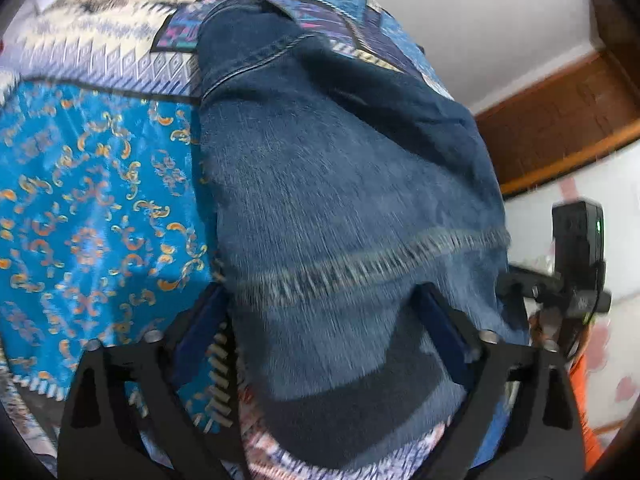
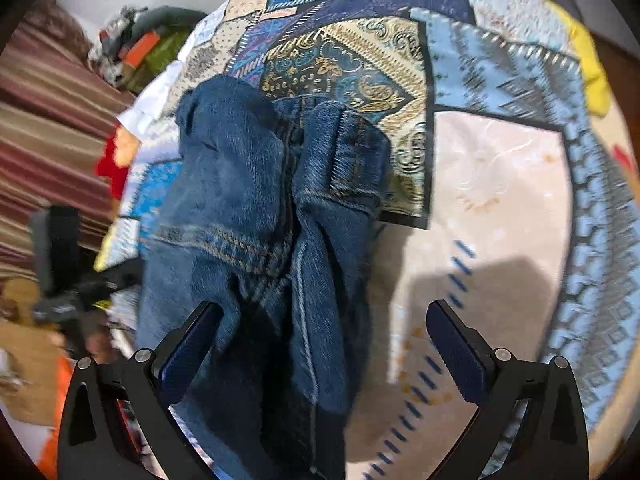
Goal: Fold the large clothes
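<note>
A pair of dark blue jeans (image 1: 340, 184) lies on a patchwork bedspread (image 1: 80, 200). In the left wrist view my left gripper (image 1: 324, 312) is open, its two fingers wide apart, with a stitched hem of the jeans lying between and over them. In the right wrist view the jeans (image 2: 256, 208) lie bunched and partly folded on the bedspread (image 2: 500, 184). My right gripper (image 2: 324, 332) is open; the denim lies between its fingers, close to the left finger (image 2: 192, 344), and the right finger (image 2: 456, 344) is over bare bedspread.
A wooden frame (image 1: 560, 120) and white wall lie beyond the bed on the right. The other gripper's body (image 1: 576, 256) shows at the right edge. A striped brown cloth (image 2: 52, 140), a pile of items (image 2: 136, 48) and a yellow cloth (image 2: 592, 68) border the bed.
</note>
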